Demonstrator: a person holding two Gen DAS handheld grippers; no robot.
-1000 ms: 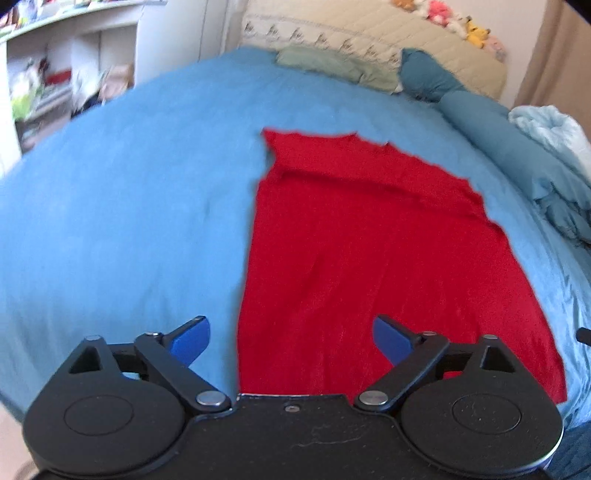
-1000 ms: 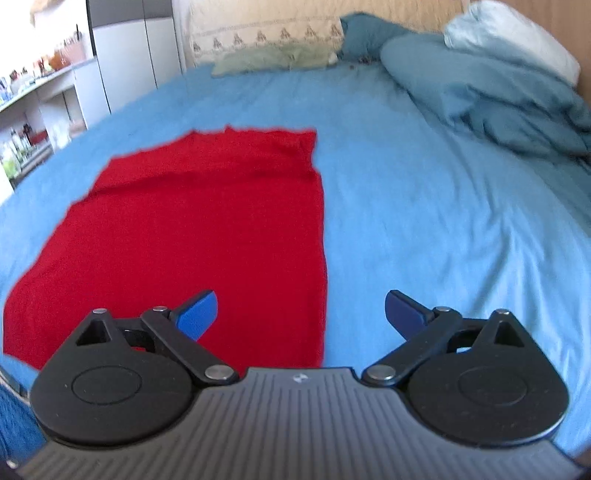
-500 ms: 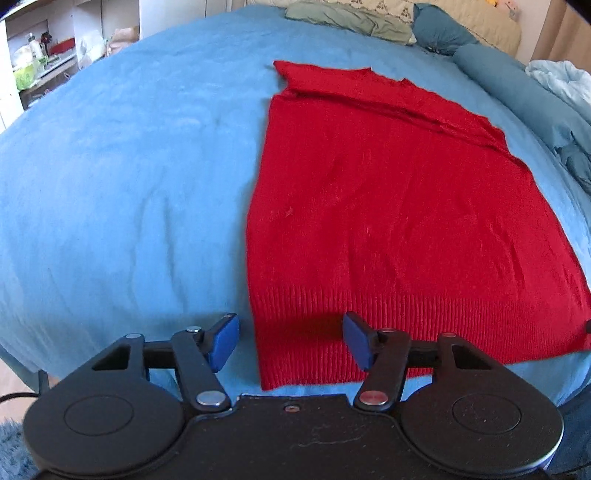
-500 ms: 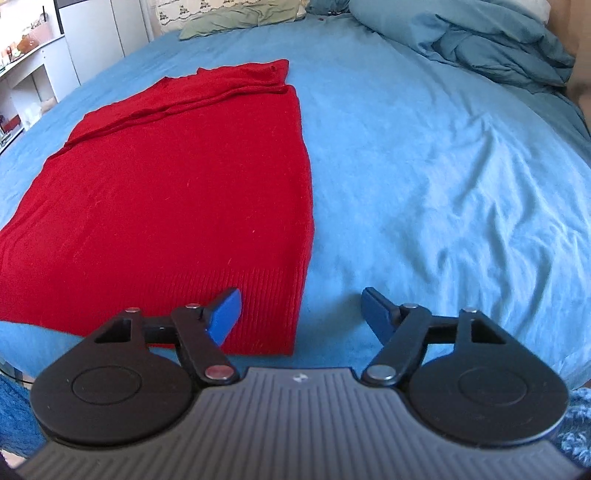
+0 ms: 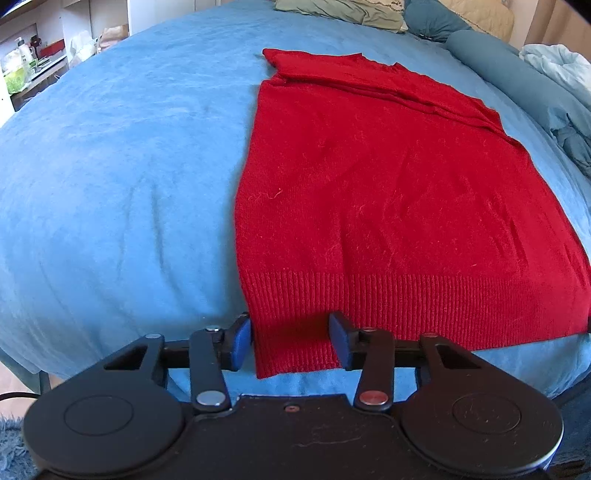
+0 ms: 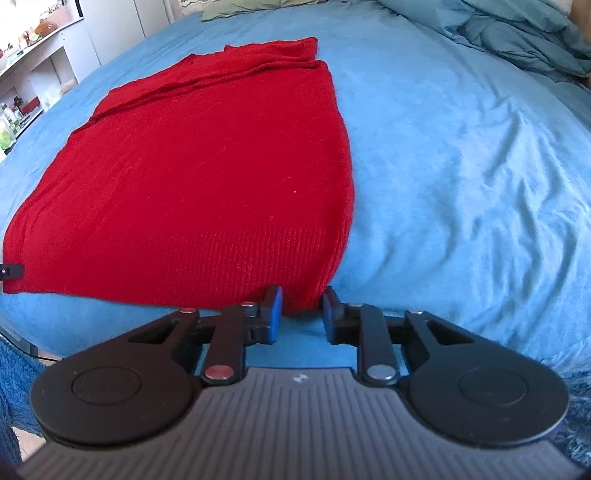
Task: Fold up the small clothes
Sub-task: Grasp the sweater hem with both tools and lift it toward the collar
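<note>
**Both claws at the near hem corners of one red garment**

Item under work: one red knit garment (image 5: 388,192), lying flat on the blue bedspread (image 5: 110,166). The fabric is a fine fuzzy knit of uniform red. A ribbed band runs along the near hem. At the far end, folded layers of the same fabric form several ridges across the piece. The side edges are straight and widen toward the near hem. The body shows only faint ripples.

Position: the garment lies lengthwise, with its hem at the near edge of the bed and its far end toward the pillows (image 5: 343,11). Bare bedspread shows on both sides.

My left claw (image 5: 291,341) stands at the near left corner of the hem. Its two blue-tipped fingers (image 5: 240,341) are set at a moderate gap, one on each side of the corner; the ribbed band lies between them and is not clamped.

My right claw (image 6: 301,314) stands at the near right corner of the garment (image 6: 207,166). Its gap is narrow. The corner tip sits between the fingers (image 6: 273,314), but I cannot tell whether they pinch it.

Count: one garment, two claws, two fingers on each. One rumpled blue duvet (image 6: 524,33) lies far right. White shelving (image 6: 33,77) stands far left.
</note>
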